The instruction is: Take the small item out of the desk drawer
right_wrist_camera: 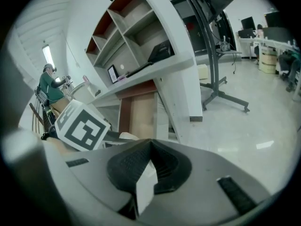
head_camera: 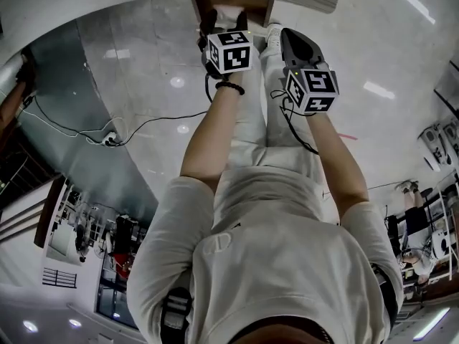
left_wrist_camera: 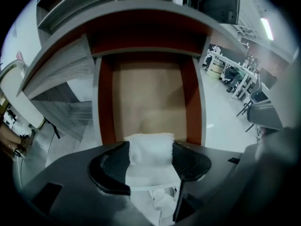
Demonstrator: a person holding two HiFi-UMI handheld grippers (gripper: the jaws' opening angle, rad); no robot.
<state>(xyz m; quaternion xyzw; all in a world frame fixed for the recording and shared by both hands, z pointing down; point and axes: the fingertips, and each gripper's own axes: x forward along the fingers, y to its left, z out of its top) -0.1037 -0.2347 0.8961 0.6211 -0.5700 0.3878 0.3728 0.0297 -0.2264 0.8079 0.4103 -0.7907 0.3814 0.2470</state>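
Observation:
The desk drawer (left_wrist_camera: 148,95) stands pulled out, with a bare light-brown bottom and red-brown side walls. In the left gripper view a small white, soft-looking item (left_wrist_camera: 149,149) sits between the two black pads, and my left gripper (left_wrist_camera: 149,160) is shut on it just in front of the drawer's near edge. From the head view, the left gripper (head_camera: 224,21) reaches to the drawer (head_camera: 231,1) at the top of the frame. My right gripper (head_camera: 292,45) hangs beside it to the right, away from the drawer. Its pads (right_wrist_camera: 162,166) meet, so the right gripper (right_wrist_camera: 149,164) is shut with nothing seen held.
The white desk top (right_wrist_camera: 155,69) carries open shelves (right_wrist_camera: 124,29) above the drawer. A black cable and a power strip (head_camera: 109,140) lie on the glossy floor at left. A stand on a wheeled base (right_wrist_camera: 225,95) is right of the desk. A person in green (right_wrist_camera: 49,86) is far behind.

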